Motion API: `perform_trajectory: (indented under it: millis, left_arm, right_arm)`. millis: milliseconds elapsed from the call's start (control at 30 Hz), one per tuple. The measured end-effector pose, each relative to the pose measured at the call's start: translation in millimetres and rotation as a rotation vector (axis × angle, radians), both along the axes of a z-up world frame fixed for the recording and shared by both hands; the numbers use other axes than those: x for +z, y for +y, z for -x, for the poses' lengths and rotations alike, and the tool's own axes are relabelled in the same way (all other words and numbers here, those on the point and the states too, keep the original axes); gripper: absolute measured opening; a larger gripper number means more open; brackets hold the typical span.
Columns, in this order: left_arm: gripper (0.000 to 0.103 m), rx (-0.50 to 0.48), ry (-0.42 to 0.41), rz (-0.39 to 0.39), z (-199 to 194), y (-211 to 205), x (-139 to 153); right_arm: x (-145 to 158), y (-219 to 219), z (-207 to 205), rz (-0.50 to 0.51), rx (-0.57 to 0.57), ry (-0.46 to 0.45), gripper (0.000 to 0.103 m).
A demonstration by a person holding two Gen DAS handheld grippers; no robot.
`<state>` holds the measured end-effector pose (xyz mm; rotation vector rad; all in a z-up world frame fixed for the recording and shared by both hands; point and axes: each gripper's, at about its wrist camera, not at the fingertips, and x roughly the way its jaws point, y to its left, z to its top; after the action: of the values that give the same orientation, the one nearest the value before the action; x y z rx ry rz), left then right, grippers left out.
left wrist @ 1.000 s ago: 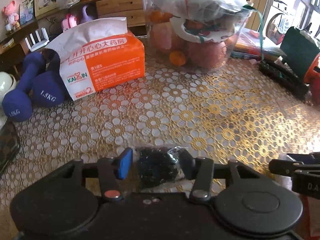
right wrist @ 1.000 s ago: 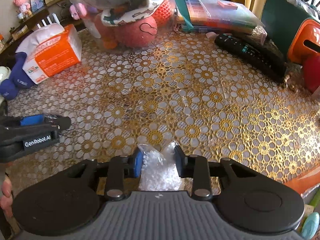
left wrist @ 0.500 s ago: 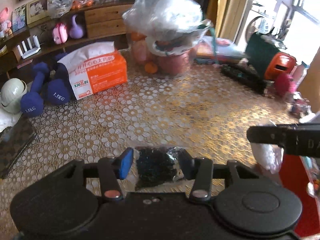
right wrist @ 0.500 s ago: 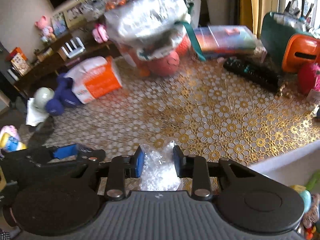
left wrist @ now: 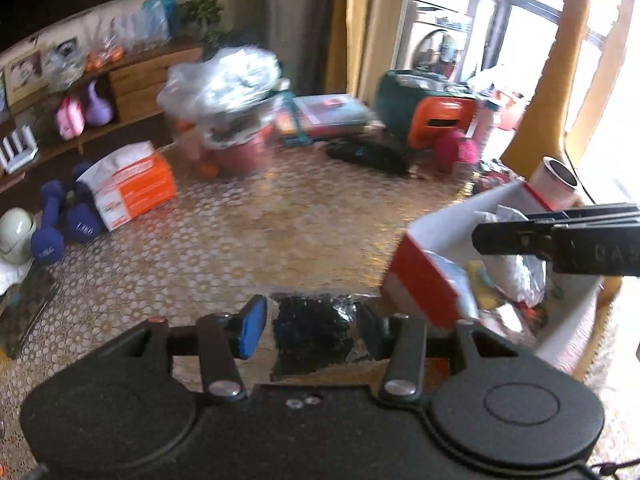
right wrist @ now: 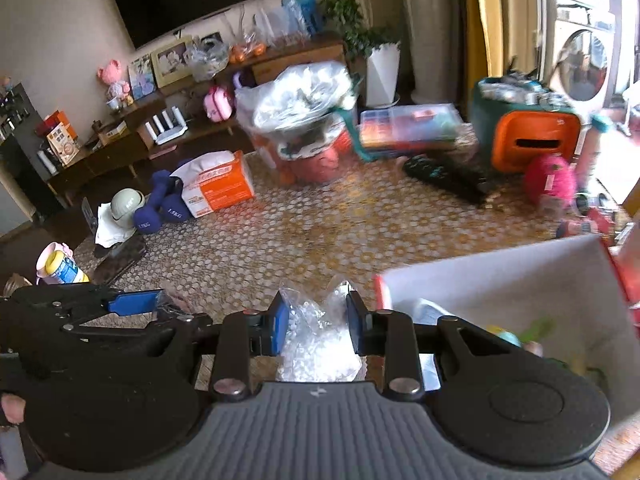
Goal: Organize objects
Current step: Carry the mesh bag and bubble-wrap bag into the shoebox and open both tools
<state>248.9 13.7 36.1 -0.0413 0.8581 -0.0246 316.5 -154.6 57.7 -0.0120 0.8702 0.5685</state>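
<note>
Since a second ago both grippers have lifted off the table with their loads, and the view has pulled back from the tabletop to take in a white box with red outer sides (left wrist: pixel 430 280) at the table's near right corner, which was out of sight before.

On the left, the left gripper (left wrist: pixel 310 326) is clamped on a small clear bag of dark beads (left wrist: pixel 312 334), held in the air above the near edge of the table and just left of the box's red wall. The right gripper (right wrist: pixel 318 324) is pinched narrow on a clear bag of white beads (right wrist: pixel 318 340), also in the air, beside the box's near left corner; from the left wrist view its fingers (left wrist: pixel 516 236) already reach over the open box.

As to progress: both bags are picked up and carried most of the way. The box already holds several things, a crumpled wrapper and some small coloured bits too blurred to name. Neither bag is in it yet, so lowering and releasing remain. Along the far edge and left corner the table (right wrist: pixel 320 232) holds blue dumbbells (right wrist: pixel 160 206), an orange tissue pack (right wrist: pixel 218 184) and a black remote (right wrist: pixel 448 178), which may want sorting afterwards.
</note>
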Motion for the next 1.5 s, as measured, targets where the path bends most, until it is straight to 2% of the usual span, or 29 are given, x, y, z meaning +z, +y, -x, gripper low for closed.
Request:
perform_trajectory:
  millis: [100, 300, 667, 900, 1100, 1333, 1500]
  left_arm:
    - [0.047, -0.038, -0.024, -0.013, 8, -25, 6]
    - [0.047, -0.097, -0.018, -0.004, 13, -68, 7]
    - [0.047, -0.205, 0.019, 0.001, -4, -137, -5]
    - [0.047, -0.246, 0.053, -0.007, -26, -170, -22]
    - [0.047, -0.238, 0.082, 0.003, -50, -185, -39]
    - [0.047, -0.230, 0.119, -0.006, -77, -196, -60]
    - [0.047, -0.226, 0.145, -0.018, -90, -203, -76]
  right_arm:
    - [4, -28, 11, 0.006, -0.020, -0.019, 0.030]
    - [-5, -82, 22, 0.015, -0.075, -0.005, 0.030]
    - [-17, -155, 16, 0.020, -0.174, 0.020, 0.030]
    - [-33, -176, -4, 0.042, -0.226, 0.034, 0.030]
    - [-55, -188, -28, 0.048, -0.276, 0.075, 0.030]
    - [-77, -192, -50, 0.025, -0.287, 0.097, 0.030]
    - [-95, -187, -60, 0.047, -0.285, 0.130, 0.030]
